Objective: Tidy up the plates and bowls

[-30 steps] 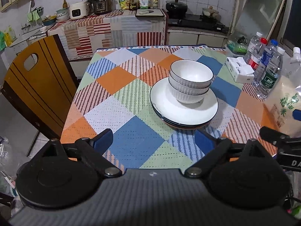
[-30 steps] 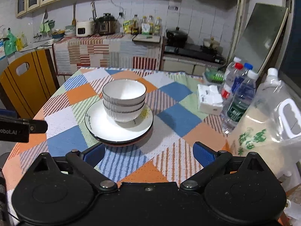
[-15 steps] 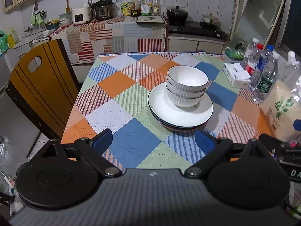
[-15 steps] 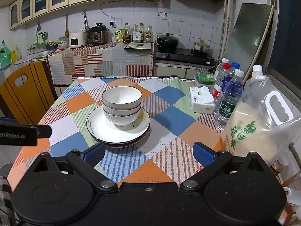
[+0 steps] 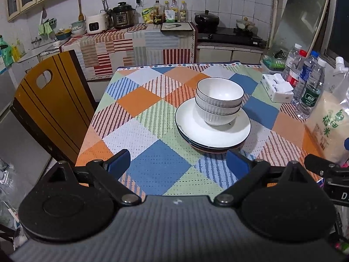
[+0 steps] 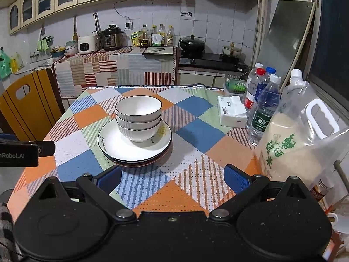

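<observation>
The left gripper [image 5: 178, 162] has its jaws spread wide and they hold nothing. The right gripper [image 6: 172, 177] is the same, jaws wide apart and empty. Both hang above the near edge of the table [image 5: 139, 100], which is covered with a checked cloth.

Ahead of the left jaws, a little toward the right finger, stands the stack of plates [image 5: 205, 135], and its near rim is close to that blue fingertip. On top of the plates sit the bowls [image 5: 219, 100], three nested one in another, upright. From the right gripper the plates [image 6: 122, 150] and bowls [image 6: 138, 118] are ahead and toward the left finger, not touched.

Further, to the right of the right jaws, is a rice bag [image 6: 292, 144], and beyond it water bottles [image 6: 265, 107] and a tissue pack [image 6: 232, 114]. To the left of the left jaws is a wooden chair [image 5: 50, 107].
</observation>
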Demonstrator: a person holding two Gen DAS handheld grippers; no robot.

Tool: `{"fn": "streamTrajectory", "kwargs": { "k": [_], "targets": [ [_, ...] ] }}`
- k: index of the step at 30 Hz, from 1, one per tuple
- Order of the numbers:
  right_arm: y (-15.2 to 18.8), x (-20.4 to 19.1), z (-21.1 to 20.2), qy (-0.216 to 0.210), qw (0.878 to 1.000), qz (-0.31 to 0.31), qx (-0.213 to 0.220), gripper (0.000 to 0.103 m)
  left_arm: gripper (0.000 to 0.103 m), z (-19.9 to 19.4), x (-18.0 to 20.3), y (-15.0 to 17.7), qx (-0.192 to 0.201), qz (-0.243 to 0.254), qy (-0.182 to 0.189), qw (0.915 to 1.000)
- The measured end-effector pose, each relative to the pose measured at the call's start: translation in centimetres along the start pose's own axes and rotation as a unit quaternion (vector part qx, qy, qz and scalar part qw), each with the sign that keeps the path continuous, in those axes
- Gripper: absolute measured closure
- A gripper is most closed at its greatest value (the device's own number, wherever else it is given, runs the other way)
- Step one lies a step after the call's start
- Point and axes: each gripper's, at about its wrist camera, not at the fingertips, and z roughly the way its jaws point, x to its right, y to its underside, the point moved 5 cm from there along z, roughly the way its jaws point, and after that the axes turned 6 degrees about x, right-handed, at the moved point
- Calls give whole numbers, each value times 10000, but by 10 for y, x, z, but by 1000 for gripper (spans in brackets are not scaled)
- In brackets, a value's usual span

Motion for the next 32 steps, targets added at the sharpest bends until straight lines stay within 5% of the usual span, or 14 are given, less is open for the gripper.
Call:
{"fn": "streamTrajectory", "kwargs": {
  "k": [32],
  "targets": [
    [3, 0, 2, 20, 9999, -89, -67, 2, 5, -4, 6, 3, 56, 29, 168, 9998]
  ]
}}
